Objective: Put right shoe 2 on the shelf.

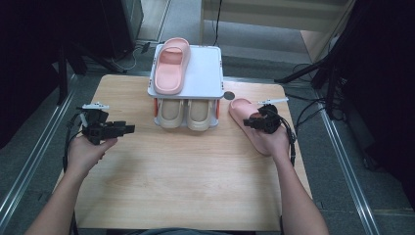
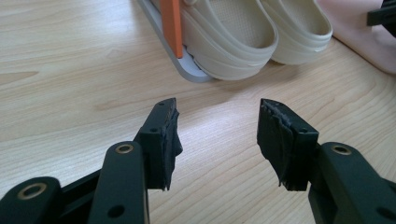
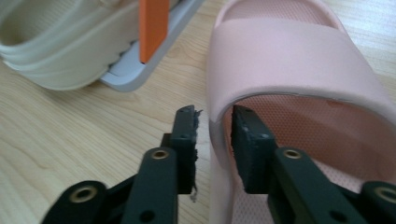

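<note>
Right gripper [image 3: 212,126] straddling pink slipper [image 3: 299,60] rim, lower centre frame; jaws not clearly pressing.
We note left gripper [image 2: 217,126] released; slipper may slip free if lifted loosely.

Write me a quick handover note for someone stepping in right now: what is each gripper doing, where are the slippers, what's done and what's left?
Left gripper: open, holding nothing, over bare table.
Right gripper: jaws straddle the side wall of the loose pink slipper on the table right of the rack; a firm pinch cannot be confirmed.
Done: one pink slipper on top shelf; beige pair on the lower shelf.
Left: probably grip the loose slipper and place it beside its mate.
</note>
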A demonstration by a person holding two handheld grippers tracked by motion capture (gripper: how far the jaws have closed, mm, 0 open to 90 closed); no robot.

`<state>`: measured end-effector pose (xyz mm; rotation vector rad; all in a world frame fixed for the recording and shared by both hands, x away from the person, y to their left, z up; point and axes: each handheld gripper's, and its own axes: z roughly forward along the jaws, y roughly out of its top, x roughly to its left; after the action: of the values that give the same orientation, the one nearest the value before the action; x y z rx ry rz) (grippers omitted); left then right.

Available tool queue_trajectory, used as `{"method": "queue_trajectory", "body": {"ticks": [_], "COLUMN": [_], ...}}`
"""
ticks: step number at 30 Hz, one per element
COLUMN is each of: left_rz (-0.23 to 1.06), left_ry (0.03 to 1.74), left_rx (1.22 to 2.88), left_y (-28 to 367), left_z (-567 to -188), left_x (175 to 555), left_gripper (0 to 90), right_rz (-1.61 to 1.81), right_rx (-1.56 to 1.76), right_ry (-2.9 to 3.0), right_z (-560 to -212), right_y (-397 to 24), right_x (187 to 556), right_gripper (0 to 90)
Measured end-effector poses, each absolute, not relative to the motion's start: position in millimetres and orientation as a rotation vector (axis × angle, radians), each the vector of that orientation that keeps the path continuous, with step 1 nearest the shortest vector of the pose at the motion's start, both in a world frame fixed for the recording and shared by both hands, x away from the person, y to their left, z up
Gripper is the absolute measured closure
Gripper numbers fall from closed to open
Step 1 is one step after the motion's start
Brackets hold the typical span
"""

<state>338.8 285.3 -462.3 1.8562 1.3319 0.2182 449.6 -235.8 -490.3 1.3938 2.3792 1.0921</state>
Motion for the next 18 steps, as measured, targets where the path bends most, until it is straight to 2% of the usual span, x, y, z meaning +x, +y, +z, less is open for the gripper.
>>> {"method": "queue_trajectory", "body": {"ticks": [4, 8, 14, 18], "left_rz": [0.219, 0.213, 0.215, 0.208], "left_ry": [1.325, 1.321, 1.313, 1.322], "left_rx": [1.863, 1.868, 1.872, 1.873], "left_y": [284, 283, 280, 281], "left_z": [-463, -462, -464, -466], "left_x": [341, 342, 344, 346], "left_gripper": [48.3, 48.5, 49.6, 49.8], "right_rz": [1.122, 1.093, 1.023, 1.0], "right_rx": [1.359, 1.364, 1.442, 1.418], "right_ry": [2.359, 2.353, 2.335, 2.38], "right_z": [-480, -475, -485, -494], "right_y": [-244, -257, -268, -261], "right_x": [441, 432, 435, 439], "right_gripper": [70.0, 89.7, 90.0, 90.0]}}
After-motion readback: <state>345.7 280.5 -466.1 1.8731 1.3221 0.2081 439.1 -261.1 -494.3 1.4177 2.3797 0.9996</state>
